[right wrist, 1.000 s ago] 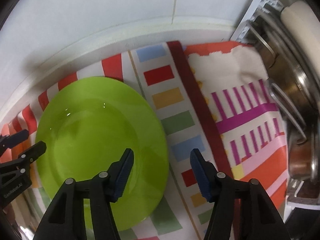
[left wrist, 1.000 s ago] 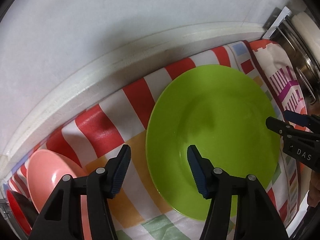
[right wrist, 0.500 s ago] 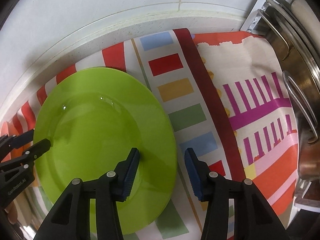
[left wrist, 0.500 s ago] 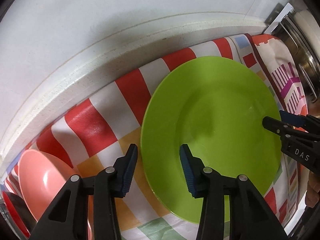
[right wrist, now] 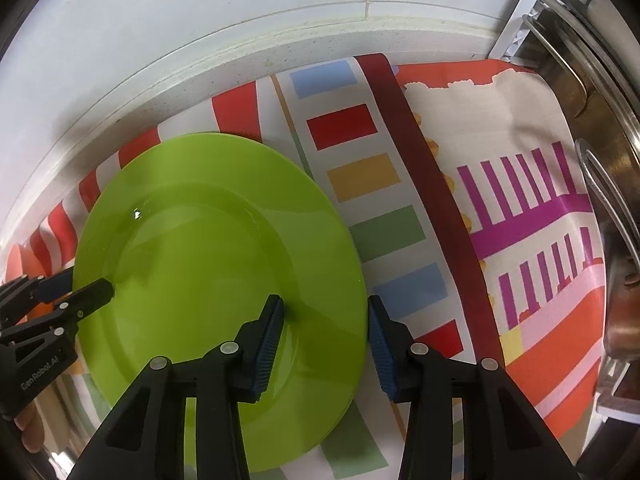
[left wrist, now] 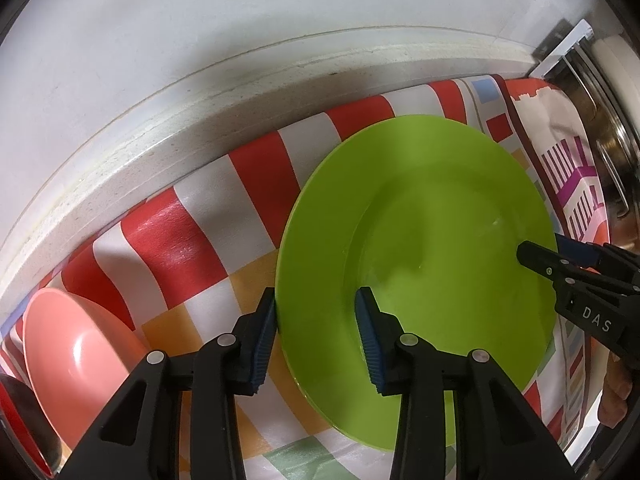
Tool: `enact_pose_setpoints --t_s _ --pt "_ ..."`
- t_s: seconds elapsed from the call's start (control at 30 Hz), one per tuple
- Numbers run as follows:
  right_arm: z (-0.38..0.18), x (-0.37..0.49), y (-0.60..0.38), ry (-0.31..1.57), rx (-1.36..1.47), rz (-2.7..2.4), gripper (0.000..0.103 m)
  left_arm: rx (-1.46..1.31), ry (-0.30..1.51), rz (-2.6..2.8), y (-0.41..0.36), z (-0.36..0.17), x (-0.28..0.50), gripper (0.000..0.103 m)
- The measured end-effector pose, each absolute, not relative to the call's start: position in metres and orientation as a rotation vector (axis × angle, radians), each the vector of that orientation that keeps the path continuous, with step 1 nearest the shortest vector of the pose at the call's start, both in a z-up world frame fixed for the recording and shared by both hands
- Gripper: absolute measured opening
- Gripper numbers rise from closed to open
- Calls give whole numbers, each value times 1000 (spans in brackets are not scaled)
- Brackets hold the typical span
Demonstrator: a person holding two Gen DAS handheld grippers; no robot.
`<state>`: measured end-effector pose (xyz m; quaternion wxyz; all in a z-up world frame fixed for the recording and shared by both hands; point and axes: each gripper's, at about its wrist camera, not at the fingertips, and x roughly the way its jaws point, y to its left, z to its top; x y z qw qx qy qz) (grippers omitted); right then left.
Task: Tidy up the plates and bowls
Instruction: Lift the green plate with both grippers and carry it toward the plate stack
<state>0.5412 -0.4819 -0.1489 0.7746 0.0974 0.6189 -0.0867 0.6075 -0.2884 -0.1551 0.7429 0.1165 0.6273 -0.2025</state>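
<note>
Green plate (left wrist: 420, 264), frame centre: left gripper (left wrist: 320, 336) and right gripper (right wrist: 326, 344) closing astride opposite rims, unclamped; uneven pinch risks tilt, slip.

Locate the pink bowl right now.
Left wrist view only, at the lower left edge: the pink bowl sits on the striped cloth, left of the left gripper and apart from the green plate.

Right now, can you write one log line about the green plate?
green plate: flat on tablecloth | left gripper: closing on rim | right gripper: closing on opposite rim
</note>
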Motion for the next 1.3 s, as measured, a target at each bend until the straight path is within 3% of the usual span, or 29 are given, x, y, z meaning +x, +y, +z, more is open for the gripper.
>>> enact_pose_setpoints --t_s 1.3 --pt "-55 443 -432 1241 172 -197 41 198 1271 -402 -218 -62 508 38"
